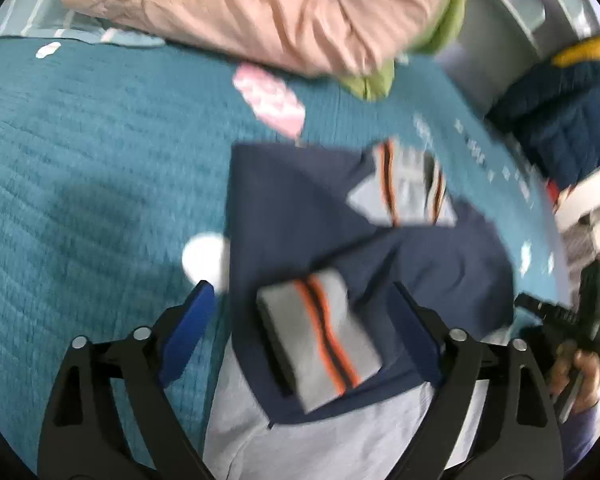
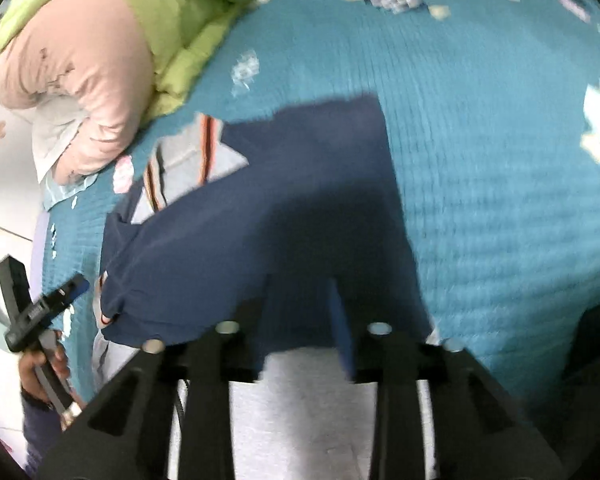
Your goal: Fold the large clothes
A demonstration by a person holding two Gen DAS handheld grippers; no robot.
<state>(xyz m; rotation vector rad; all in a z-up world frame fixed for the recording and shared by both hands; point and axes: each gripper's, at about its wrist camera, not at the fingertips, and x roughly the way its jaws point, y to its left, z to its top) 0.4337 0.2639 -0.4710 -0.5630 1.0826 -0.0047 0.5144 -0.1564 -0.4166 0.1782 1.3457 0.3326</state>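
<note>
A navy garment (image 1: 300,216) with grey cuffs striped orange and black lies partly folded on the teal bedspread (image 1: 100,152). One grey cuff (image 1: 320,336) rests between the wide-apart fingers of my left gripper (image 1: 304,304), which is open above it. The light grey lower part of the garment (image 1: 300,440) lies under the gripper. In the right wrist view the navy garment (image 2: 280,200) spreads ahead. My right gripper (image 2: 300,292) has its fingers close together over the navy cloth edge; whether it pinches the cloth is unclear from blur.
A pink and green quilt (image 1: 260,12) is piled at the bed's far side, also in the right wrist view (image 2: 100,52). A navy and yellow padded item (image 1: 572,108) lies at the right. The other hand-held gripper (image 2: 40,312) shows at the bed's left edge.
</note>
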